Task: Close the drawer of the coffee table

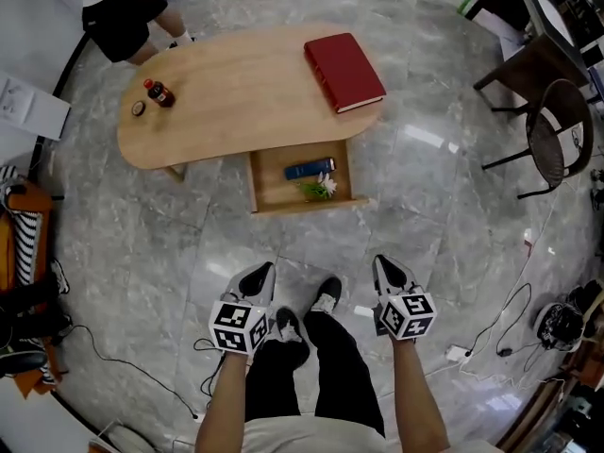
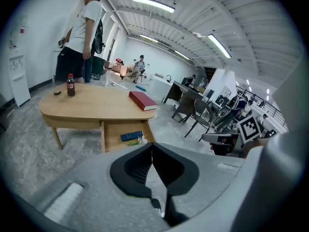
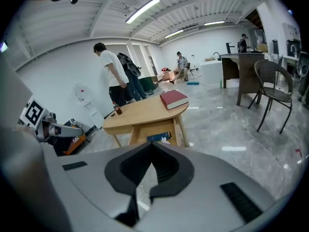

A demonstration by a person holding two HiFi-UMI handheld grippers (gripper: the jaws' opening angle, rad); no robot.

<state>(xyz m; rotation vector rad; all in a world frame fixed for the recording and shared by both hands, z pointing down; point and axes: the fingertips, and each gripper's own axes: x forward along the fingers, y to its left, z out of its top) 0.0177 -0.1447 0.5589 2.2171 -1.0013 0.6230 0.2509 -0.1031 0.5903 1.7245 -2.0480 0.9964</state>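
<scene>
Grey marble floor (image 1: pixel 453 187) bearing an oval coffee table (image 1: pixel 236 92). Its drawer (image 1: pixel 309 205) stands pulled out toward the person, front edge running 9-to-3, at 1 o'clock from the left gripper (image 1: pixel 260 274) and 11 o'clock from the right gripper (image 1: pixel 387 270), well apart from both, neither clearly nearer. Both grippers have jaws pressed together with nothing between; drawer contents are a blue book (image 1: pixel 310 169) and a flowered sprig (image 1: pixel 319 189).

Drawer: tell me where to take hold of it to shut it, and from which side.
Its front panel, from the near side: the drawer sticks out from under the table toward the person, so a flat push there should slide it in.
</scene>
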